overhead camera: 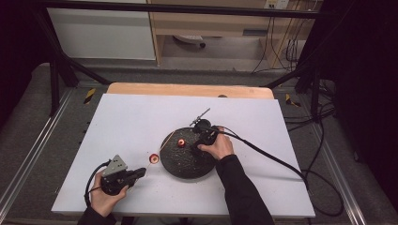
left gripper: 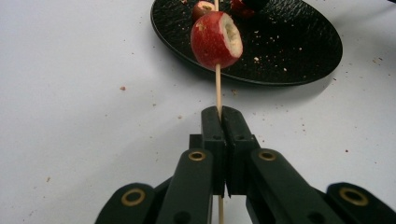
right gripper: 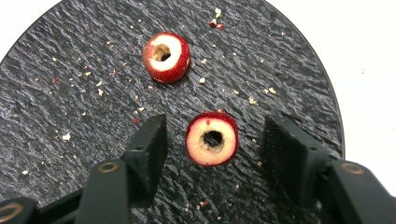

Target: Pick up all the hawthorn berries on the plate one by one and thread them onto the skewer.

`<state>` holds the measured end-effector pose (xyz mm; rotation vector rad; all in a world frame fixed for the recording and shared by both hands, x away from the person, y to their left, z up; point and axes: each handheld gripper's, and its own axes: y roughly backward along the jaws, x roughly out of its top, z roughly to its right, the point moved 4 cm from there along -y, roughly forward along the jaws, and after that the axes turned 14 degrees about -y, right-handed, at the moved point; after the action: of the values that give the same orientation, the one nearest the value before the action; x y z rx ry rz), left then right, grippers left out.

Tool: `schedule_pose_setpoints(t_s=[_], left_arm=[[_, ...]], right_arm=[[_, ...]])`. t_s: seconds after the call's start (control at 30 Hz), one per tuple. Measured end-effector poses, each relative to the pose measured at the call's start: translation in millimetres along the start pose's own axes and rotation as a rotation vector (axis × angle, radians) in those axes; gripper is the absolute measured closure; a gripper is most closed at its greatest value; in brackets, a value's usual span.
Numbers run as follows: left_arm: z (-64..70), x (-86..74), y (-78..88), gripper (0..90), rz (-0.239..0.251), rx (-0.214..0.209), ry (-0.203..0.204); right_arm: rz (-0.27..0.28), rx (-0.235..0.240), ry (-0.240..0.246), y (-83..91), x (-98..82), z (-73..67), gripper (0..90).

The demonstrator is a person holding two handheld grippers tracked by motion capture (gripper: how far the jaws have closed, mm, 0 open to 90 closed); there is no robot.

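A thin wooden skewer is clamped between the tightly closed jaws of the left gripper, at about seven o'clock on the white table in the high view. One cored red fruit is threaded on the skewer, a short way beyond the jaw tips and just short of the rim of the black plate; in the high view this fruit is seen just off the plate's nine o'clock edge. The skewer's far end is carried on over the plate.

The right gripper is held over the black plate, seen near the table's centre in the high view, with the person's right hand at the plate's two o'clock side. Its jaws are half open and are set on either side of a second cored red fruit, which lies on the plate with its hole facing up. A gap is seen between each pad and the fruit, so nothing is gripped. A third cored fruit lies on the plate at roughly eleven o'clock from the second one, well clear of the jaws. Pale crumbs are scattered over the plate's rough surface.
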<state>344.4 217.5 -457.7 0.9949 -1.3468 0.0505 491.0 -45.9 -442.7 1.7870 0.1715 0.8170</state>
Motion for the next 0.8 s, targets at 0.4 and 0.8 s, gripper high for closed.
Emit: schedule_pose_setpoints(t_s=[0.4, 0.8], left_arm=[[-0.6, 0.4, 0.4, 88.5, 0.004, -0.001, 0.002], [0.6, 1.4, -0.8, 88.5, 0.004, -0.004, -0.001]], right_arm=[[-0.061, 0.001, 0.054, -8.2, 3.5, -0.5, 57.3], [-0.079, -0.01, 0.017, -8.4, 3.2, -0.1, 61.9]])
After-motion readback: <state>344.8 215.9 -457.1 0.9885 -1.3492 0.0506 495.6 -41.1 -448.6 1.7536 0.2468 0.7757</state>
